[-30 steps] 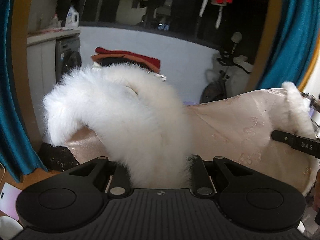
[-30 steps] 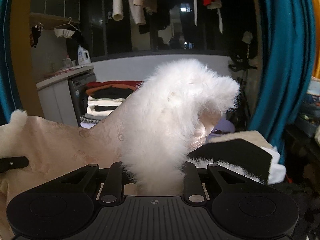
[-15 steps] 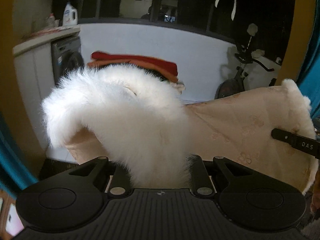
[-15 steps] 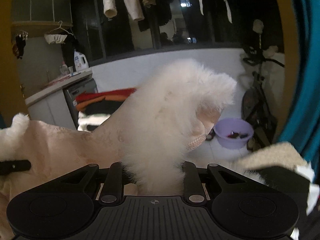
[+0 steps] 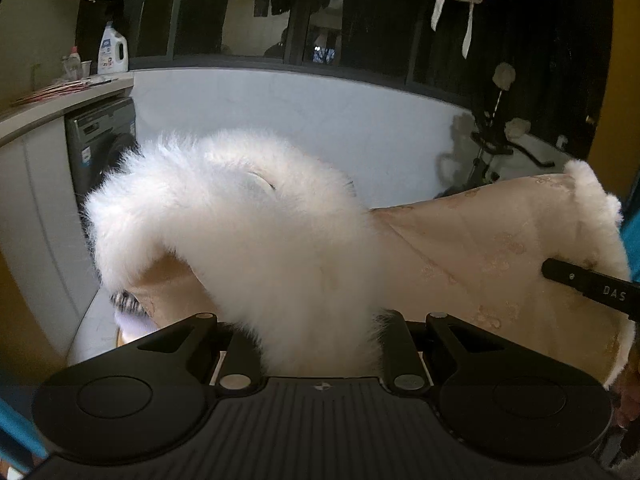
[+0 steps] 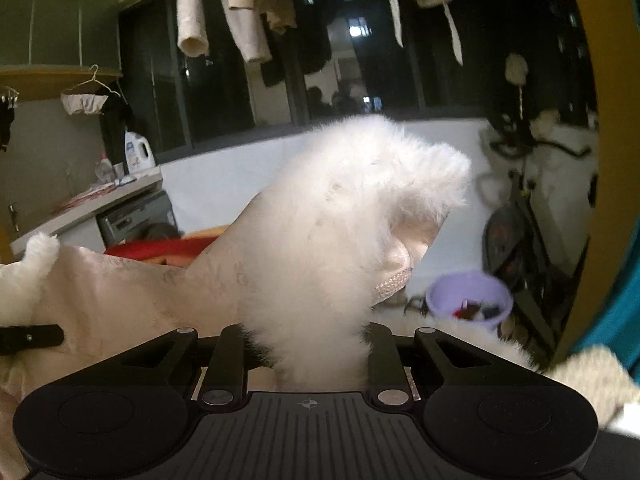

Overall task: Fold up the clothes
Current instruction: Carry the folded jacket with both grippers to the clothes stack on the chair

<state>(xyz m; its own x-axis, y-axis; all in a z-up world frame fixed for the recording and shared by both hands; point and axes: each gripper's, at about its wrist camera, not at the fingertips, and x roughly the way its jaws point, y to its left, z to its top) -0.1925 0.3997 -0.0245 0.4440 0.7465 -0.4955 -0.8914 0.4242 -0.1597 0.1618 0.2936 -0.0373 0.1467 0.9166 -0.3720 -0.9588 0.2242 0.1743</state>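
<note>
I hold a cream satin garment [image 5: 492, 252] with white fur trim [image 5: 248, 224] up in the air, stretched between both grippers. My left gripper [image 5: 320, 340] is shut on one furry corner; the fur hides its fingertips. My right gripper [image 6: 308, 344] is shut on the other furry corner [image 6: 344, 208]. The garment's satin [image 6: 132, 288] runs off to the left in the right wrist view. A black finger of the right gripper [image 5: 592, 290] shows at the right edge of the left wrist view, and a finger of the left gripper [image 6: 30, 338] at the left edge of the right wrist view.
A stack of folded clothes [image 6: 160, 246] lies behind the garment. A washing machine [image 5: 100, 144] under a counter with a detergent bottle [image 5: 113, 50] stands left. An exercise bike [image 6: 520, 216] and a purple basin [image 6: 468, 300] are right. Clothes hang overhead [image 6: 240, 12].
Both grippers have risen with the garment: the background has dropped in both views. The folded stack is now mostly hidden behind the garment, and the grip is unchanged.
</note>
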